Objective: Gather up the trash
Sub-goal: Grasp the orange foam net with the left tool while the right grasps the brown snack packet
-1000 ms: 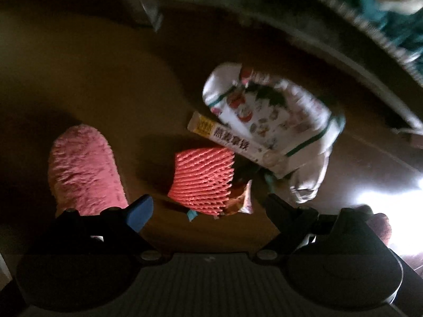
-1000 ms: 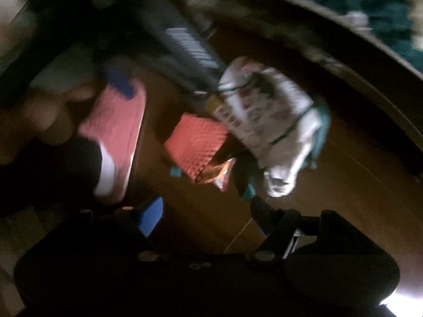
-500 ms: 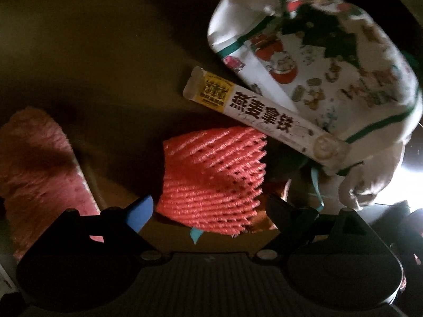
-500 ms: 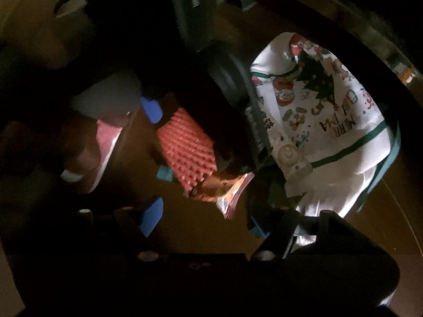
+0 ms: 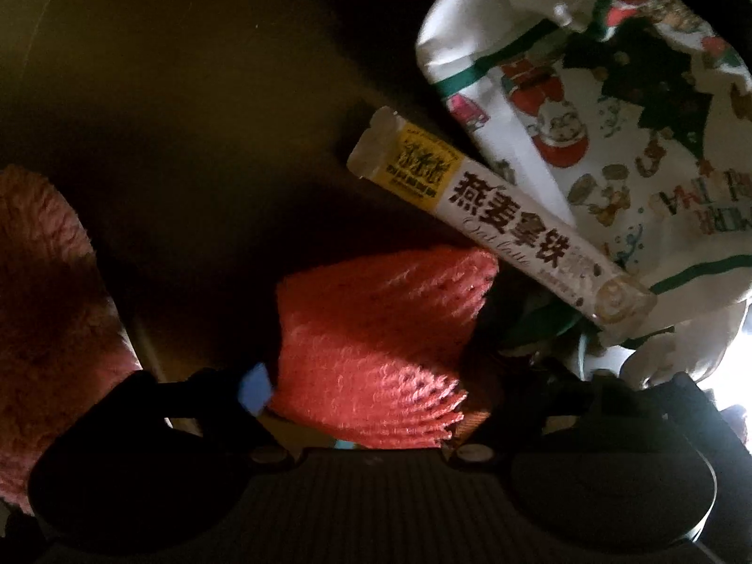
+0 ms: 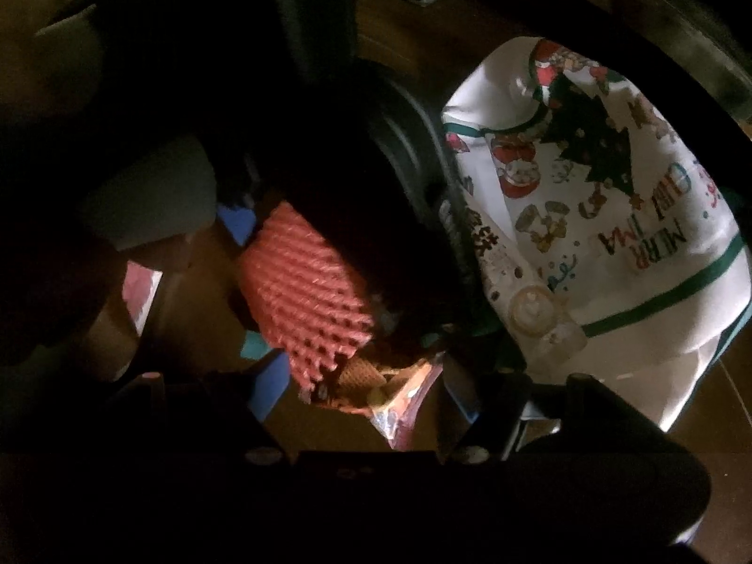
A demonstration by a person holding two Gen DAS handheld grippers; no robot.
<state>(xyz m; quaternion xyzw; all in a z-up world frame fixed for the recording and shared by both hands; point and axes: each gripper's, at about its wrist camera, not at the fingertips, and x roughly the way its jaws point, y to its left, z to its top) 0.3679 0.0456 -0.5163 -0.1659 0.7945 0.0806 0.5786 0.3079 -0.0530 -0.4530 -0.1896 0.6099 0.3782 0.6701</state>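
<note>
A red foam fruit net (image 5: 376, 343) lies on the dark floor, right between the fingers of my left gripper (image 5: 371, 385), whose jaws stand open around it. It also shows in the right wrist view (image 6: 305, 291). An oat latte sachet (image 5: 498, 225) lies beside it, resting against a white Christmas-print bag (image 5: 611, 131). An orange snack wrapper (image 6: 395, 395) lies under the net, between the open fingers of my right gripper (image 6: 362, 395). The left gripper's body hides part of the net in the right wrist view.
A pink fluffy slipper (image 5: 42, 301) lies on the floor at the left. The Christmas bag (image 6: 611, 216) fills the right side. The floor is dark brown wood (image 5: 164, 94). A curved dark rim (image 6: 658, 14) runs across the far right.
My left gripper has moved down and forward onto the red net, which now sits between its fingers. My right gripper has moved closer to the snack wrapper.
</note>
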